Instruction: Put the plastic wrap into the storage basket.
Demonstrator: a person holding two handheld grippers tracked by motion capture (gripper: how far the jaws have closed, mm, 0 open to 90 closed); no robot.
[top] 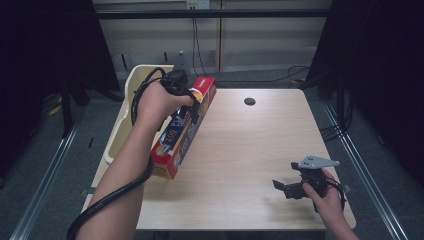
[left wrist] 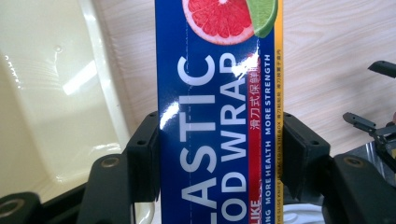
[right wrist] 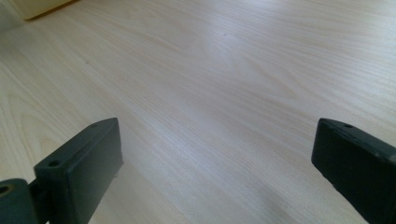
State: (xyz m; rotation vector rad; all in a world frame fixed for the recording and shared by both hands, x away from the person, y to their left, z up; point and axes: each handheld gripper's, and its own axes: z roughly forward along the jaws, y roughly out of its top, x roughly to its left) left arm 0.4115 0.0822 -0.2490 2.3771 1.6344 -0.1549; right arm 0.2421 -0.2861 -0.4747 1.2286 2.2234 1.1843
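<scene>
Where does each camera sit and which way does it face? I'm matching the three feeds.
High view: above the person's side, looking forward and down on the table; both forearms, left gripper, right gripper.
Left gripper view: on that gripper, looking along jaws clamping the wrap box, tub beside.
Right gripper view: low over bare table, jaws apart.
Shared: box in high and left views.

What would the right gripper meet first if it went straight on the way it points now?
Probably only the bare wooden table. The right gripper is open, aimed low across it, with nothing between its jaws; the cream tub sits far off to one side.
</scene>
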